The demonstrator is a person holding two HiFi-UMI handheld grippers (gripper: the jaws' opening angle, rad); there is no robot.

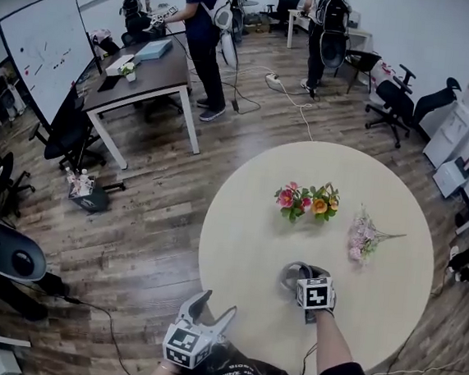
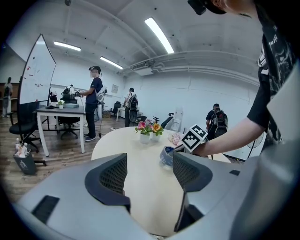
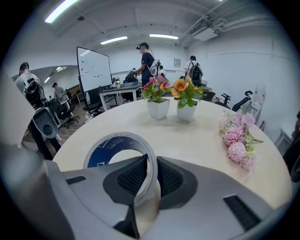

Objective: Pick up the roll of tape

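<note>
Your right gripper [image 3: 151, 168] is clamped on the roll of white tape with the blue inner core [image 3: 107, 149]. One jaw is inside the ring and the other is outside, and the two dark ribbed pads press on the wall of the roll from both sides, so the jaws stand only a little apart, as wide as the wall is thick. The roll is tilted up in the grip, with its opening turned towards the camera. It is low over the round cream table [image 1: 247, 225], on the near part in front of you, but I cannot tell if its lower edge touches the top. Your left gripper [image 2: 150, 173] has its jaws wide apart with nothing between them. It hangs over the near edge of the table, well apart from the roll, and it touches nothing. Further in on the table two small white pots stand just beside each other. The left pot [image 3: 158, 108] holds pink flowers and the right pot [image 3: 186, 111] holds orange flowers with green leaves. A loose bunch of pale pink flowers [image 3: 236, 136] lies flat on the table to the right of the pots, in no container.
</note>
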